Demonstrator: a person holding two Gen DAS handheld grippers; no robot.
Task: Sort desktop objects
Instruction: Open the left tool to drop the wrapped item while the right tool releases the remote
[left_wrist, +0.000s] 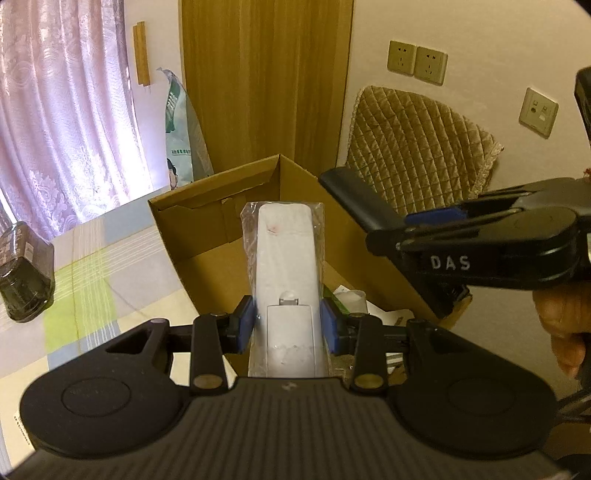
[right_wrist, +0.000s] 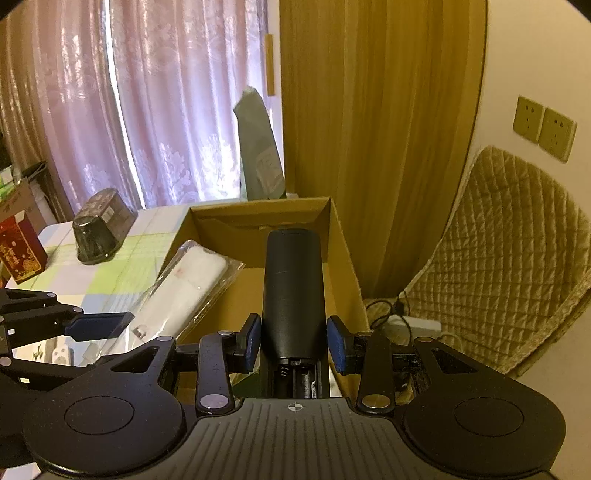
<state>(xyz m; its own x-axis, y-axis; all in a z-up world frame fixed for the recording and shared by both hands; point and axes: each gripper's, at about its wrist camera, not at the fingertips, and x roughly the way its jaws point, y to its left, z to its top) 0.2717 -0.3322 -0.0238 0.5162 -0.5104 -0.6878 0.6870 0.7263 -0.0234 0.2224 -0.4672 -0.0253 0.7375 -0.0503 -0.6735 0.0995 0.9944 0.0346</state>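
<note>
My left gripper (left_wrist: 287, 325) is shut on a white remote (left_wrist: 286, 266) wrapped in clear plastic, held over the open cardboard box (left_wrist: 207, 221). The same white remote (right_wrist: 184, 291) shows at the left of the right wrist view, with the left gripper's blue pad (right_wrist: 96, 326) on it. My right gripper (right_wrist: 294, 345) is shut on a black remote (right_wrist: 293, 291) with its battery bay uncovered, also above the cardboard box (right_wrist: 343, 258). In the left wrist view the black remote (left_wrist: 354, 195) reaches in from the right, held by the right gripper (left_wrist: 432, 221).
A dark wrapped container (left_wrist: 24, 273) lies on the checked tablecloth (left_wrist: 96, 288) left of the box. A red carton (right_wrist: 18, 251) stands further left. A quilted chair (right_wrist: 509, 258) and a power strip with cables (right_wrist: 413, 323) are at the right. Papers (left_wrist: 351, 299) lie inside the box.
</note>
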